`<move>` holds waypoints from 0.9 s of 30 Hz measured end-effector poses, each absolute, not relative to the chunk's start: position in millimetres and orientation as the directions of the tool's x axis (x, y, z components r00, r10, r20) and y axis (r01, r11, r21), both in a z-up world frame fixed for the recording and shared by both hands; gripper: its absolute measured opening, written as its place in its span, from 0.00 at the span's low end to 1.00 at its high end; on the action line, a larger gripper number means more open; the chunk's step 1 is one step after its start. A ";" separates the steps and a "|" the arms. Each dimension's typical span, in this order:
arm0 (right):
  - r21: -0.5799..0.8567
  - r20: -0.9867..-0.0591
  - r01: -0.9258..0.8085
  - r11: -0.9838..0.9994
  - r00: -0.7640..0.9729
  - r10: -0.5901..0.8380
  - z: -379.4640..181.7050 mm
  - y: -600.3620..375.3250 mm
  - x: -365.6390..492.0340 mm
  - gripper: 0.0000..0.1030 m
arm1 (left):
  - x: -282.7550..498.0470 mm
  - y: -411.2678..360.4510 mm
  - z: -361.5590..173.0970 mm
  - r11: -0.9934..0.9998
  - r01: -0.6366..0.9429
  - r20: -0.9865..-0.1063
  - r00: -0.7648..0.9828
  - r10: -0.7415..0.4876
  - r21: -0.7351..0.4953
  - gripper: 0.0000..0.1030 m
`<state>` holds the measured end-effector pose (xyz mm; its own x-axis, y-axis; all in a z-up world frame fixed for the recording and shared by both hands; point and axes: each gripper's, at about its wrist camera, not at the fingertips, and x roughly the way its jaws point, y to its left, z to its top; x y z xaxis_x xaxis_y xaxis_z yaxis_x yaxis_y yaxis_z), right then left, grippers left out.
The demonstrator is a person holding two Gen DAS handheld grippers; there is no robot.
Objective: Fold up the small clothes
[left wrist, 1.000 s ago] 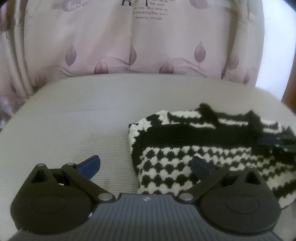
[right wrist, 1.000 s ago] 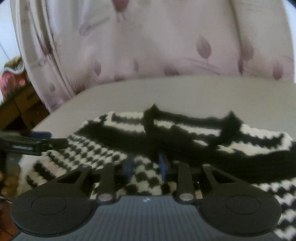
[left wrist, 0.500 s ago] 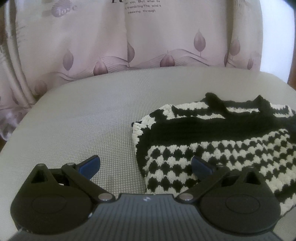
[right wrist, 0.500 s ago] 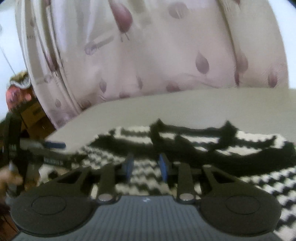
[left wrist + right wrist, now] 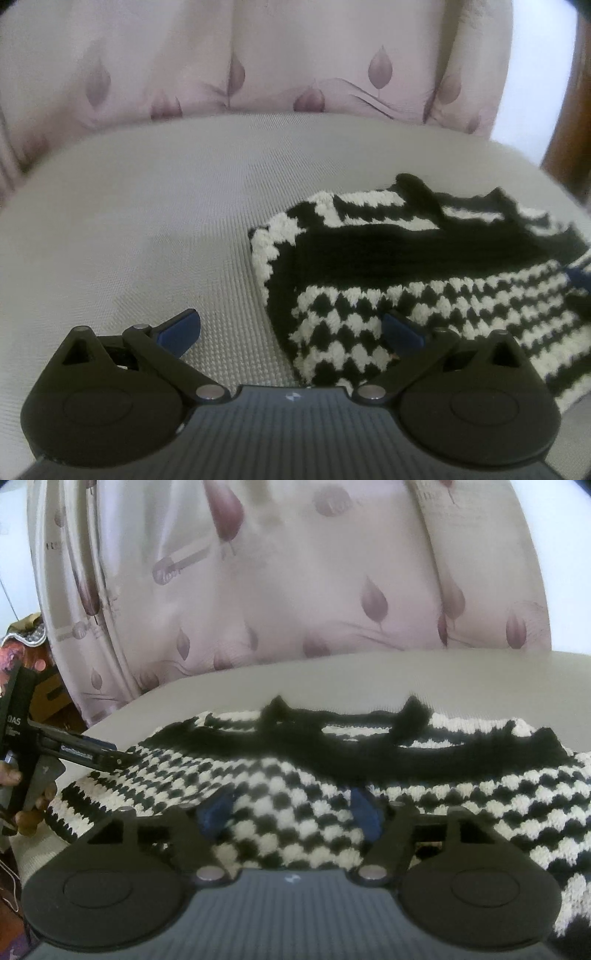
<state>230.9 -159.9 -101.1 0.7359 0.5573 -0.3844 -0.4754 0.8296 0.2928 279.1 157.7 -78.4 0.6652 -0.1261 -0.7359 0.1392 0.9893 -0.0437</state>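
Note:
A small black-and-white knitted garment [image 5: 424, 280] lies on a grey woven surface [image 5: 147, 221], with a black band across it and checks below. My left gripper [image 5: 288, 330] is open, its left finger over bare surface and its right finger [image 5: 400, 332] over the garment's left edge. In the right wrist view the garment [image 5: 332, 775] fills the lower frame. My right gripper [image 5: 291, 812] is open, its blue fingers low over the checked knit. The left gripper [image 5: 92, 753] also shows at the garment's left end. The right gripper's tip [image 5: 580, 280] shows at the left view's right edge.
A pink curtain with leaf prints [image 5: 295, 66] hangs right behind the surface's far edge. In the right wrist view the curtain [image 5: 295, 590] fills the back, and wooden furniture [image 5: 44, 694] stands at far left. Bare grey surface lies left of the garment.
My right gripper has opened wider and dropped closer to the knit. My left gripper moved forward over the garment's left edge and stayed open.

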 end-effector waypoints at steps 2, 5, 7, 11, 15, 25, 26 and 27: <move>0.287 -0.381 -0.485 0.826 0.733 0.563 -101.9 -158.8 230.7 0.74 | 282.3 170.1 -80.7 0.981 0.154 -0.730 0.657 -0.189 -0.116 1.00; 0.266 -0.380 -0.496 0.827 0.734 0.562 -102.9 -155.2 228.8 0.78 | 284.9 172.2 -81.7 0.974 0.195 -0.721 0.658 -0.217 -0.115 1.00; 0.255 -0.380 -0.505 0.825 0.732 0.565 -103.7 -153.0 228.0 0.80 | 286.9 170.9 -82.1 0.970 0.214 -0.717 0.658 -0.229 -0.113 1.00; 0.249 -0.383 -0.507 0.825 0.731 0.565 -104.4 -151.5 228.3 0.81 | 294.4 170.2 -83.6 0.960 0.245 -0.696 0.665 -0.270 -0.138 0.97; 0.255 -0.380 -0.507 0.824 0.731 0.567 -105.3 -152.0 228.2 0.81 | 296.6 171.2 -84.5 0.937 0.296 -0.657 0.671 -0.343 -0.187 0.76; 0.265 -0.375 -0.508 0.819 0.729 0.573 -106.0 -152.5 227.5 0.82 | 296.2 188.3 -89.1 0.878 0.277 -0.596 0.650 -0.471 -0.391 0.54; 0.267 -0.374 -0.508 0.819 0.729 0.574 -106.1 -152.5 227.7 0.82 | 296.8 187.4 -89.2 0.874 0.284 -0.593 0.648 -0.478 -0.394 0.61; 0.268 -0.374 -0.507 0.819 0.729 0.573 -106.1 -152.5 227.7 0.82 | 297.1 185.5 -88.7 0.875 0.293 -0.594 0.646 -0.479 -0.387 0.66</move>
<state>227.7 -152.5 -106.1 0.7289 0.5735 -0.3740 -0.5071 0.8192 0.2678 297.1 185.5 -88.7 0.6463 -0.4790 -0.5941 0.2929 0.8745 -0.3865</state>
